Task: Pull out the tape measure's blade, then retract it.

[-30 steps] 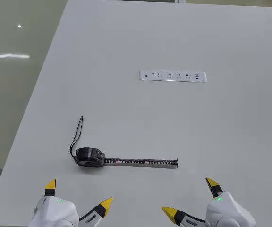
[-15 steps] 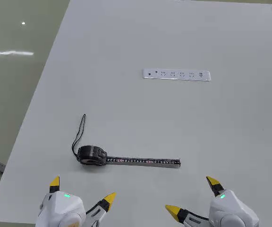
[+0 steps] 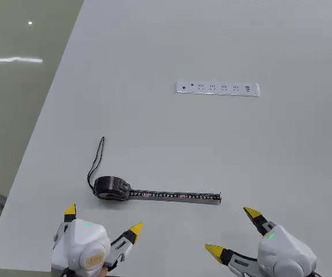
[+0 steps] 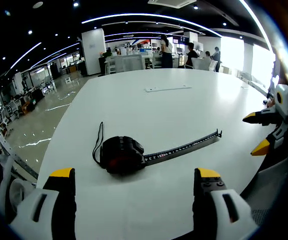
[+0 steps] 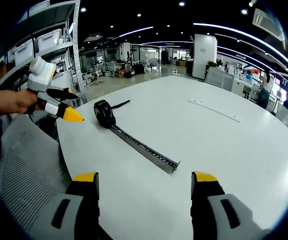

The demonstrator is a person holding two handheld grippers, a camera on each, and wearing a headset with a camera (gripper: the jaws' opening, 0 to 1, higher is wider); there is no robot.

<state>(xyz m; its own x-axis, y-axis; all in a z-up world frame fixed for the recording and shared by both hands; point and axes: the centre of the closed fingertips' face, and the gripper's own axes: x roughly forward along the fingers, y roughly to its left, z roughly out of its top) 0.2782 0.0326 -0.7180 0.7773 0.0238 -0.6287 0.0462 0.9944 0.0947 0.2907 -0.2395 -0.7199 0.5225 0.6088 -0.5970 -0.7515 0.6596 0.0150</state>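
Right, both tools hover at the near edge of the broad white tabletop (image 3: pixel 154 127) — the left gripper (image 3: pixel 102 219) has its yellow-tipped jaws spread wide with nothing between them, and the right gripper (image 3: pixel 232 231) is likewise splayed and empty. The black, rounded tape measure case (image 3: pixel 110 188) lies flat on the table just beyond the left gripper, apart from it, and in the left gripper view it sits dead ahead between the two jaws. Its dark, marked steel blade (image 3: pixel 174 197) is out and lying flat on the surface. It runs from the case off to the right, with its hooked end just ahead of the right gripper — neither jaw touches it. A thin black wrist cord (image 3: pixel 95 161) loops off the far side of the case. Further up the table, well apart from all this, lies a long white power strip (image 3: pixel 217 88).
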